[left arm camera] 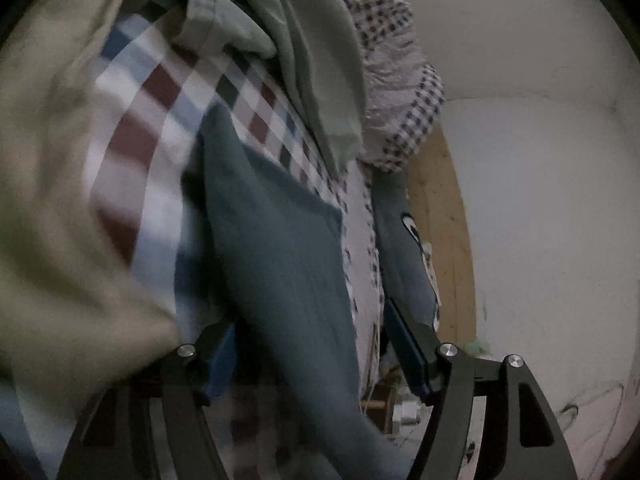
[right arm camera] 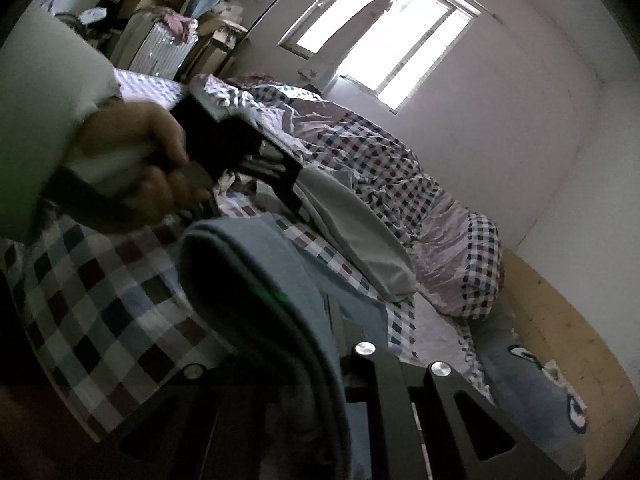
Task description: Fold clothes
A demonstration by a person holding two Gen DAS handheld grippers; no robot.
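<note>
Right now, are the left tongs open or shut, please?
Open: the left tongs stand wide apart, with the blue-grey garment hanging loosely between them, unpinched.

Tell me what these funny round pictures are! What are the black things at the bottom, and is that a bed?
A person is folding clothes while holding a grabbing tool in each hand, and each tool carries a small camera with a round, bendy view. The black arms at the bottom are each tool's two fingers. One picture looks along the left tool; its fingers stand open with a blue-grey cloth hanging between them. The other looks along the right tool, shut on that same folded cloth. In it you also see the person's hand holding the left tool. Yes, that is a bed, with a checked sheet, a crumpled checked quilt and a window behind.
</note>
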